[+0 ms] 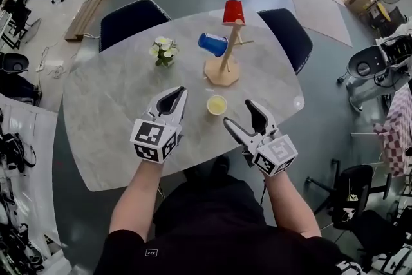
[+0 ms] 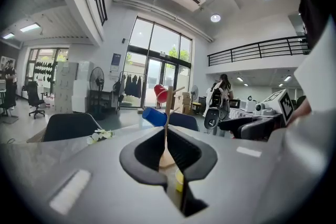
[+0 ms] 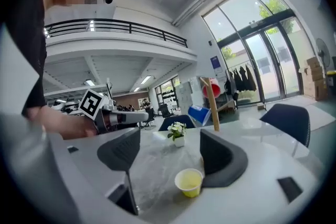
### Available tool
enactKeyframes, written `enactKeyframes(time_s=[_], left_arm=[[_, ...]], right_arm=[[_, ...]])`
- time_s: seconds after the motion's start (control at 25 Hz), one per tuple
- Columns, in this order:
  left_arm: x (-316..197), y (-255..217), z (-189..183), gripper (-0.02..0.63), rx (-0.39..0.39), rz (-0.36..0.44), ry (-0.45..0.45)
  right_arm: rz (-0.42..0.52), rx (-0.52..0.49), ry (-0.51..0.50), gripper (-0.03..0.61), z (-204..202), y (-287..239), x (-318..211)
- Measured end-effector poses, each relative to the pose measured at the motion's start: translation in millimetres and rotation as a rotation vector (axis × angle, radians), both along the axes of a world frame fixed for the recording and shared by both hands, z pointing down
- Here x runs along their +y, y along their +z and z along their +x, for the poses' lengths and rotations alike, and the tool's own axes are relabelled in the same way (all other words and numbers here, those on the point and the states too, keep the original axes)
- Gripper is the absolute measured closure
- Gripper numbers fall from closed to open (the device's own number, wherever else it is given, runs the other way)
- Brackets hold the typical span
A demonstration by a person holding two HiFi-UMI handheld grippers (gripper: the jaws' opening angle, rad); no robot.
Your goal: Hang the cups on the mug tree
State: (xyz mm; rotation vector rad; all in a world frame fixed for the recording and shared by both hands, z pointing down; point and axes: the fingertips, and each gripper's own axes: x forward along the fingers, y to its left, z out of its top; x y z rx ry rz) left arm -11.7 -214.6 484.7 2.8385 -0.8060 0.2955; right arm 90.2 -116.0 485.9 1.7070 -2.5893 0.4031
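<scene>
One round yellow cup (image 1: pixel 217 104) — marble-look tbl (image 1: pixel 116 106).

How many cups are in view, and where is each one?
3. A red cup sits upside down atop the mug tree, a blue cup hangs on its side peg, and a yellow cup stands upright on the table. None seems hidden.

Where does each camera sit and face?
Head view: on the head, steeply down at the table; forearms, left gripper and right gripper show.
Left gripper view: on that gripper, facing the mug tree; its shut jaws show.
Right gripper view: on that gripper, toward the yellow cup; its open jaws show.
All share the mug tree and yellow cup.
</scene>
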Motion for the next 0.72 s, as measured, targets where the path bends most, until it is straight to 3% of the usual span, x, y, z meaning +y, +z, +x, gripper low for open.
enactKeyframes(time_s=[0.4,0.72], left_arm=[[-7.3,68.1,4.9,0.589,-0.02,-0.09,0.004],[-19.6,91.0,9.1,0.589,-0.045,-0.075,0.04]], right_arm=[[-0.139,0.1,-0.041,0.223,-10.5,119.5,-19.8],[-0.252,0.126,-0.023,0.212,-15.8,192.2,-49.4]])
